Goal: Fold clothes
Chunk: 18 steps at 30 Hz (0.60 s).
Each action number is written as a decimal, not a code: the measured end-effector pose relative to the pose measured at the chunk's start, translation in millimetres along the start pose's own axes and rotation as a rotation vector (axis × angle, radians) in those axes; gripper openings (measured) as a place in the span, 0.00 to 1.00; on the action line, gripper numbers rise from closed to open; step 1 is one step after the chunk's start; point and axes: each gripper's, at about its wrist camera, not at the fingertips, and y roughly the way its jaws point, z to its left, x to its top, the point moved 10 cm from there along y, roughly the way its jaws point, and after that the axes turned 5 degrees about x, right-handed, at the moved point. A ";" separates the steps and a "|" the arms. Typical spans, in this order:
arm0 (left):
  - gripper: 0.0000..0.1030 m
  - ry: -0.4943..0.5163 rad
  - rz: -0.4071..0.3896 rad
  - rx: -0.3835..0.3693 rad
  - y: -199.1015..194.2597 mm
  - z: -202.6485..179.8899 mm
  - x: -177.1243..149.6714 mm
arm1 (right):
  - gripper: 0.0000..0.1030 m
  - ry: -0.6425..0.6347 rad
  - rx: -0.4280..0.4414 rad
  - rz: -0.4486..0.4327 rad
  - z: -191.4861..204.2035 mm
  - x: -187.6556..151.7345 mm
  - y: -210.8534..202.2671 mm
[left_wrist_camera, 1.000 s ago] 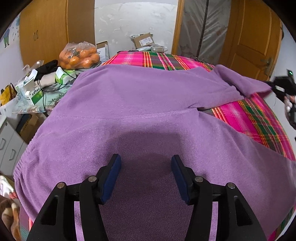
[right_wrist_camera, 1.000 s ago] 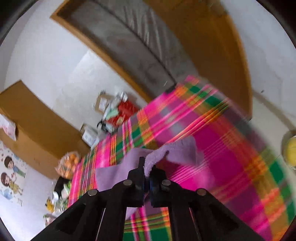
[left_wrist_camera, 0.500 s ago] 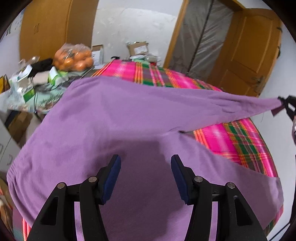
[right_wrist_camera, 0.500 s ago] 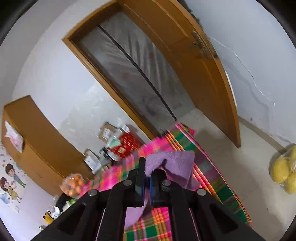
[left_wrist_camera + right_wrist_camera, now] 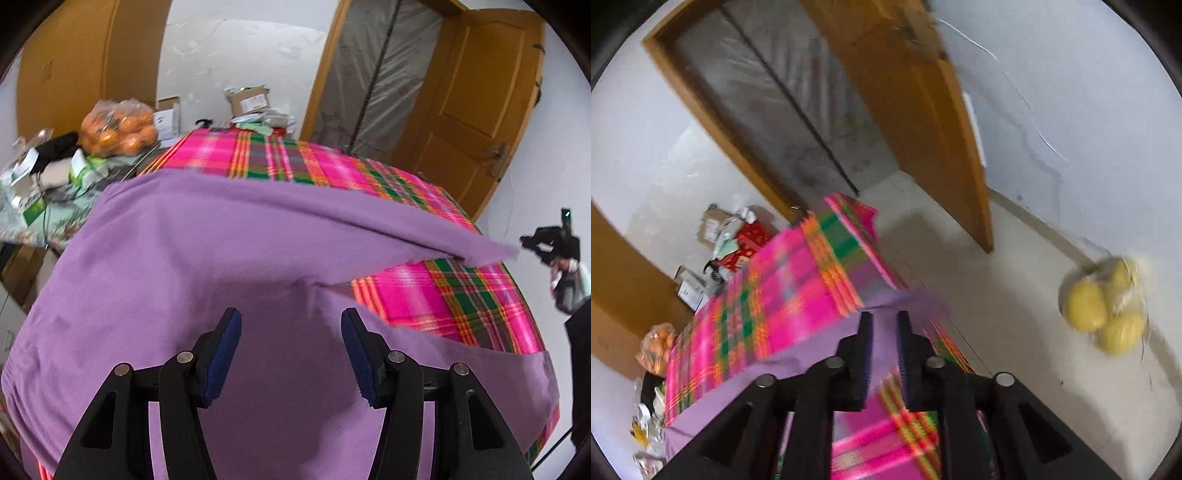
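On the plaid-covered tabletop (image 5: 424, 295) we see purple trousers (image 5: 192, 258) spread flat and not yet folded; our left gripper (image 5: 291, 354) hovers released above them; our right gripper (image 5: 884, 354) has just been opening off the leg end.

Under your left tool (image 5: 291, 350) lies soft, matt purple fleece clothing (image 5: 207, 258), finely napped. The plaid cover (image 5: 443, 295) beneath it is smooth woven cloth with a slight sheen. Your tool's arms are matt black plastic with bright metal pins, its pads (image 5: 221, 354) dull blue rubber. The door (image 5: 476, 107) is varnished wood; the oranges (image 5: 118, 127) sit in glossy clear plastic.
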 end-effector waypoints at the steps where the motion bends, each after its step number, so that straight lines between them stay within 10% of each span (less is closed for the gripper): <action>1: 0.56 0.017 -0.006 -0.003 0.3 -5.5 3.1 | 0.27 0.013 -0.001 -0.004 -5.8 -3.7 -1.2; 18: 0.56 0.383 0.052 -0.056 88.6 -112.4 20.7 | 0.34 0.053 0.209 0.182 9.3 -83.6 13.8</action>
